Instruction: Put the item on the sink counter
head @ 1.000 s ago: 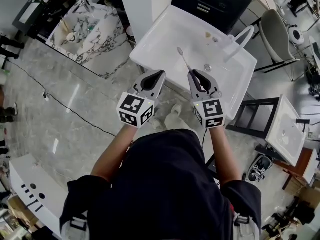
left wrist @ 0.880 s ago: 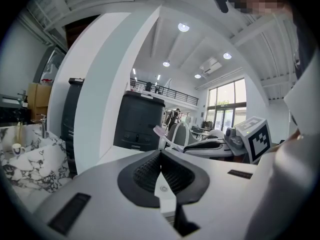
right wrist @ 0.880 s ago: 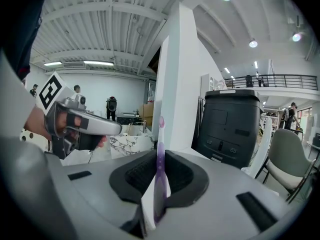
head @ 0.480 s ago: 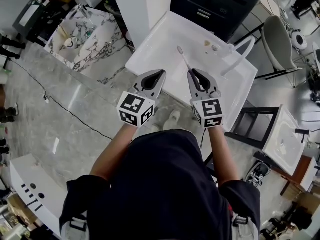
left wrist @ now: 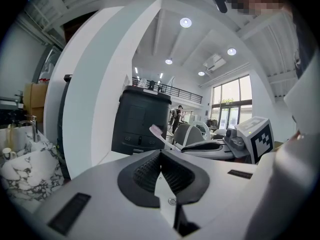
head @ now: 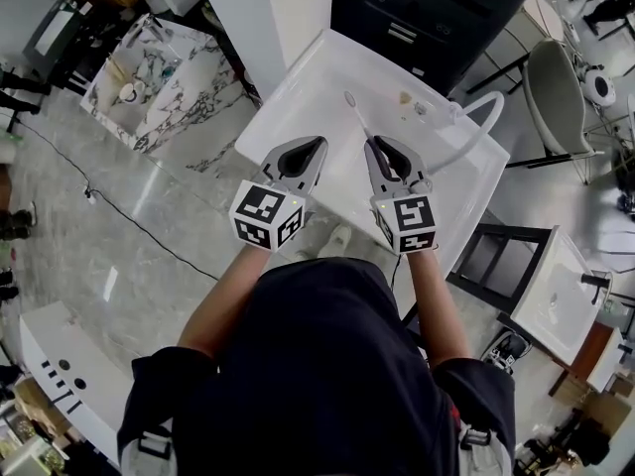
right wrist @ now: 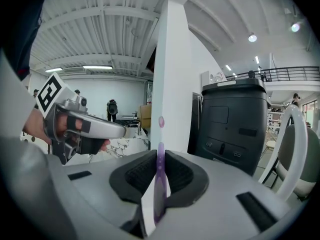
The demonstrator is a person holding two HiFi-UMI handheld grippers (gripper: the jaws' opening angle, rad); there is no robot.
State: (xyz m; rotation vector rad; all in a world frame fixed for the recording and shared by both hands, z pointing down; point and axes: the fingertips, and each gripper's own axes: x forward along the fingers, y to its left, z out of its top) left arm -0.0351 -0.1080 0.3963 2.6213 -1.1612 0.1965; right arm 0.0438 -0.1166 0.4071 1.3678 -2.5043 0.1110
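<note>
A toothbrush (head: pixel 355 115) with a pale purple handle (right wrist: pixel 160 176) is clamped in my right gripper (head: pixel 373 147), which is shut on it. Its bristle head (left wrist: pixel 155 130) points out over the white sink (head: pixel 288 87). In the head view both grippers hover side by side above the sink's near edge. My left gripper (head: pixel 317 147) is shut, its pads (left wrist: pixel 147 171) meeting with nothing between them. The sink's white curved faucet (head: pixel 478 125) stands at the right, with small bits (head: pixel 405 96) on the counter beside it.
A white column (head: pixel 263 8) and a dark cabinet (head: pixel 427 8) stand behind the sink. A marble basin (head: pixel 149 67) is at the far left. A black frame (head: pixel 496 256), a second white sink (head: pixel 556 300) and a chair (head: pixel 556 67) are on the right. A black cable (head: pixel 119 206) crosses the floor.
Both grippers have drifted slightly forward and left over the sink, the toothbrush still held; the sink sits a little nearer and more to the left in the head view.
</note>
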